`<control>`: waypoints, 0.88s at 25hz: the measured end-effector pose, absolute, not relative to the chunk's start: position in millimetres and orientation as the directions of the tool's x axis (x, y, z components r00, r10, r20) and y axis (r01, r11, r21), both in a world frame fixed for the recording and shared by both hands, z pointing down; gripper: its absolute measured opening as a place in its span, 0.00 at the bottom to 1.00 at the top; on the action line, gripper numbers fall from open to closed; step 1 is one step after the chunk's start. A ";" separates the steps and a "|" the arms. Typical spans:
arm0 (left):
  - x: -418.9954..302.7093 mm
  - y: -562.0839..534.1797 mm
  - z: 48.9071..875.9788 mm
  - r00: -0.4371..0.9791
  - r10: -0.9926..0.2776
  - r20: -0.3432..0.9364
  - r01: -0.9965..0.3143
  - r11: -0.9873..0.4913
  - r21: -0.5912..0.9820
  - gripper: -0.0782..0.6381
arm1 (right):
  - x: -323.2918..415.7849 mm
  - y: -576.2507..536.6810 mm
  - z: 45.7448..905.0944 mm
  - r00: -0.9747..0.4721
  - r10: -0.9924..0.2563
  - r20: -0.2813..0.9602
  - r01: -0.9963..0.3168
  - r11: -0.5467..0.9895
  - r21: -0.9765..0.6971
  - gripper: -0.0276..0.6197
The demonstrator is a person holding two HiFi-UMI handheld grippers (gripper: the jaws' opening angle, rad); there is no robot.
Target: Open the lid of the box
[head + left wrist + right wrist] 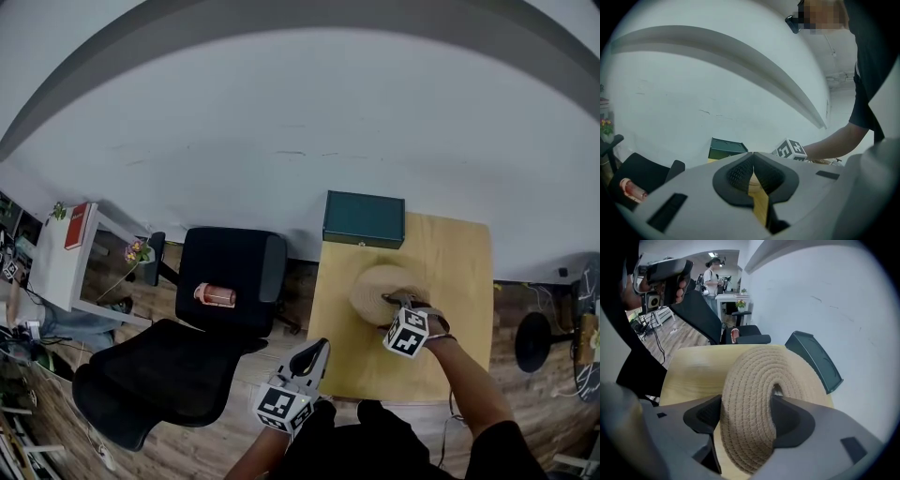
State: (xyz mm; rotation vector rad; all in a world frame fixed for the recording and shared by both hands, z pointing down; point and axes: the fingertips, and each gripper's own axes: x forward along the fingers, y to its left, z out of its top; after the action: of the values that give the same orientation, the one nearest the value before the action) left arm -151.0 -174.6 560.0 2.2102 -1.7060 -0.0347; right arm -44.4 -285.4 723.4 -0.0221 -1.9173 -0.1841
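The right gripper (394,302) clamped the woven lid (375,284) at centre right, on the wooden table (450,262); the left gripper (317,354), at lower centre, was closed and empty.

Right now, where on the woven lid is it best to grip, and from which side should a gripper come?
I would grip the raised rope ridge at the middle of the woven lid, coming from above. It stands up narrow from a broad round top, so jaws fit either side; the right gripper clamps it that way.
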 end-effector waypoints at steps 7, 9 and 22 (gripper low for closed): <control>-148.1 -170.1 561.8 0.279 -0.941 0.194 -0.934 -0.218 0.283 0.14 | -44.6 -285.8 724.7 -0.322 -0.082 0.943 0.129 0.983 0.130 0.55; -155.7 -169.3 560.5 0.262 -0.946 0.193 -0.940 -0.204 0.275 0.14 | -45.0 -285.2 722.0 -0.332 -0.092 0.939 0.121 0.983 0.139 0.54; -184.9 -179.5 553.3 0.209 -0.961 0.183 -0.958 -0.164 0.234 0.14 | -22.3 -275.9 673.3 -0.433 -0.213 0.876 -0.031 0.975 0.222 0.53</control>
State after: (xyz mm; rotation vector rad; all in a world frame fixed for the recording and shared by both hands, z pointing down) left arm -184.9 -179.5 553.3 2.1913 -1.8068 -0.0114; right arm -22.3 -275.9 673.3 0.1733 -2.0124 -0.2068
